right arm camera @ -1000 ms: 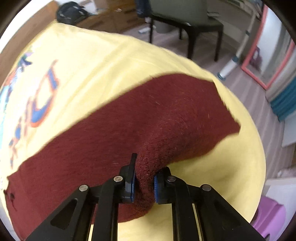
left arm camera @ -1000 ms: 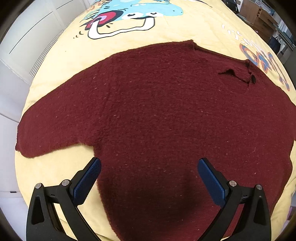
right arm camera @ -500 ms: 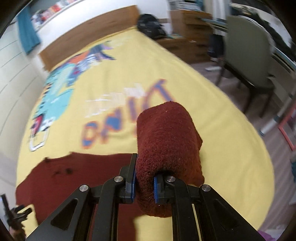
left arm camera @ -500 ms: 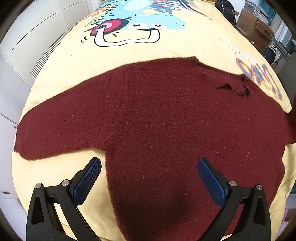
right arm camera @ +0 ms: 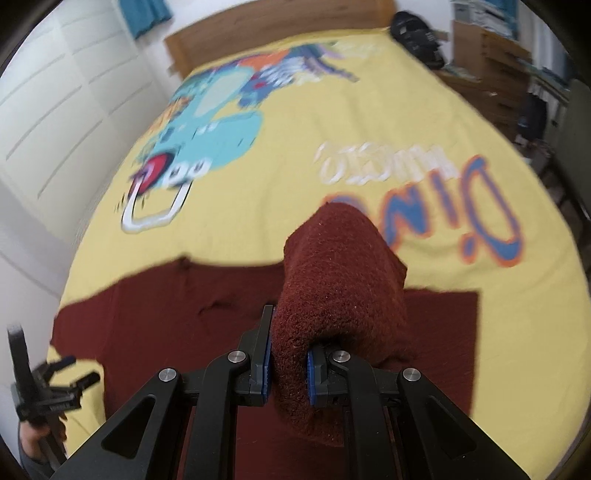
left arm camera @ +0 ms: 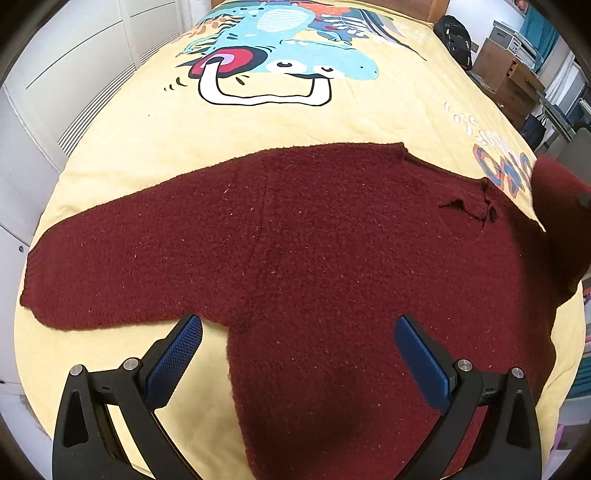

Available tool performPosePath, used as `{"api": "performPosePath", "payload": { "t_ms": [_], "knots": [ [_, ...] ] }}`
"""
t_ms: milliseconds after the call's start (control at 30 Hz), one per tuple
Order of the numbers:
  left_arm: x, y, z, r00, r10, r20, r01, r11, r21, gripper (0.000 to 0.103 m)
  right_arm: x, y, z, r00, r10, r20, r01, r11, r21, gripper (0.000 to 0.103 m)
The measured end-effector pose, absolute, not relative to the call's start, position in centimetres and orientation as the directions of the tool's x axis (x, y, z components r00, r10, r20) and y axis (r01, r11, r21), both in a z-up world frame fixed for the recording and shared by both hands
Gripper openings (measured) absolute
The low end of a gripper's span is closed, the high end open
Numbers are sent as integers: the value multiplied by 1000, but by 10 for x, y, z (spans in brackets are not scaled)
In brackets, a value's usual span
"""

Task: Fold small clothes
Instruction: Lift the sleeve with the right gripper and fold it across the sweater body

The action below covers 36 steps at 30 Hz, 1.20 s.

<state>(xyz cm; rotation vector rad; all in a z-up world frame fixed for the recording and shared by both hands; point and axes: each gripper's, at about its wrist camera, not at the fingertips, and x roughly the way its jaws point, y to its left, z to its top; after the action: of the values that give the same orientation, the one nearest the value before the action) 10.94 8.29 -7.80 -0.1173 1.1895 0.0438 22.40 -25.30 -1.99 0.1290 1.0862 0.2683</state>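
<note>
A dark red sweater (left arm camera: pixel 314 258) lies flat on a yellow bedspread (left arm camera: pixel 295 122). The right gripper (right arm camera: pixel 289 360) pinches one sleeve (right arm camera: pixel 340 280), raised above the body; the left gripper (left arm camera: pixel 295 354) hovers wide open, holding nothing. Folding looks barely begun: the other sleeve and the body remain spread out.

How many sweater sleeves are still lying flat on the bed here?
1. The left sleeve lies spread flat on the bedspread; the other sleeve is lifted, pinched in the right gripper.

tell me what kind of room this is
Most likely a child's bedroom: a bed with a wooden headboard, a yellow dinosaur bedspread and a wooden dresser beside it.
</note>
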Motion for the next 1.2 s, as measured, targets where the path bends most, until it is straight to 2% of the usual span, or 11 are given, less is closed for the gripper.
{"api": "performPosePath", "payload": {
  "t_ms": [300,533,567,633,667,700,1000,1200],
  "knots": [
    [110,89,-95,339,-17,-941,-93,994,-52,102,197,-198,-126,218,237,-947,-198,961,195,15],
    [107,90,-100,329,-18,-944,-75,996,-45,102,196,-193,-143,211,195,-958,-201,968,153,20],
    [107,90,-101,327,-19,-945,-75,996,-46,102,196,-193,-142,207,186,-960,-201,969,145,22],
    [108,91,-103,316,-24,-948,-78,996,-51,102,195,-189,-140,200,173,-964,-215,968,129,42],
    [109,90,-105,305,-22,-952,-77,996,-48,102,195,-187,-138,204,173,-964,-223,967,126,63],
    [110,89,-107,294,-15,-956,-77,996,-39,102,193,-186,-134,214,169,-962,-232,966,118,76],
    [115,79,-104,278,4,-961,-56,998,-12,102,173,-220,-119,214,96,-972,-240,970,43,82],
    [120,64,-101,271,-3,-963,-21,1000,-9,102,146,-276,-108,265,116,-957,-180,981,69,82]
  ]
}}
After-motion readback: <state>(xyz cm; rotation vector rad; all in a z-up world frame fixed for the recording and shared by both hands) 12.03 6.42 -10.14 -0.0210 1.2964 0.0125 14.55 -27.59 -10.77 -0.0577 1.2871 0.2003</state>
